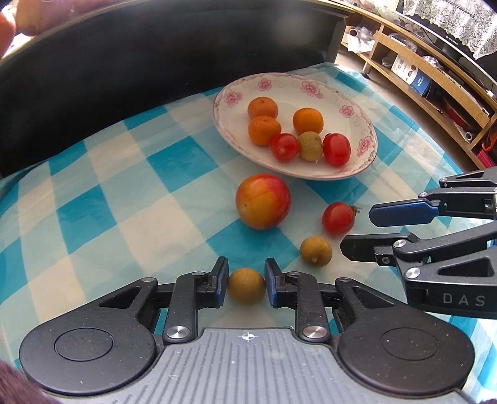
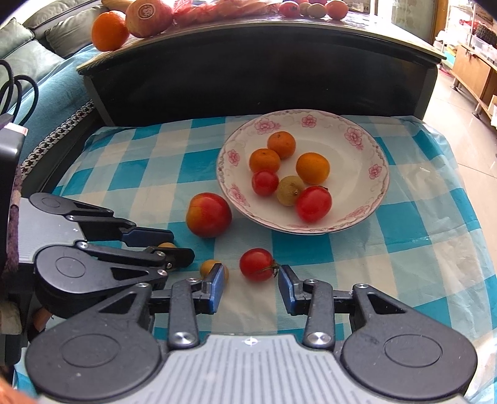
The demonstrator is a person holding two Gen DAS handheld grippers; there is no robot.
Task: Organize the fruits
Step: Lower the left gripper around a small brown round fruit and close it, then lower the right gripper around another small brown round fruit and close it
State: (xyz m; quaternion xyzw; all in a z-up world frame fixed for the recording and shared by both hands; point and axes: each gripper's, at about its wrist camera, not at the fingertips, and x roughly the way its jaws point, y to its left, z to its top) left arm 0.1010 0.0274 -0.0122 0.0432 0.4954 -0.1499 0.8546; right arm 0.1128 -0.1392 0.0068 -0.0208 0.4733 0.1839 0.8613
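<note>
My left gripper [image 1: 245, 278] is shut on a small brown-green longan [image 1: 247, 286] resting on the checked cloth; in the right wrist view this gripper [image 2: 181, 247] shows at the left with the longan [image 2: 167, 245] peeking between its pads. My right gripper [image 2: 252, 287] stands open just short of a loose cherry tomato [image 2: 257, 264], pads not touching it. A second loose longan [image 2: 206, 267] lies beside its left finger. A red-yellow peach [image 1: 262, 201] sits in front of the flowered plate [image 1: 310, 81], which holds three mandarins, two tomatoes and a longan.
The blue-and-cream checked cloth [image 2: 403, 248] ends at the right over a tiled floor. A dark raised table [image 2: 248, 62] walls off the back, with an orange [image 2: 109, 30] and other fruit on top. Wooden shelving [image 1: 435, 77] stands at the far right.
</note>
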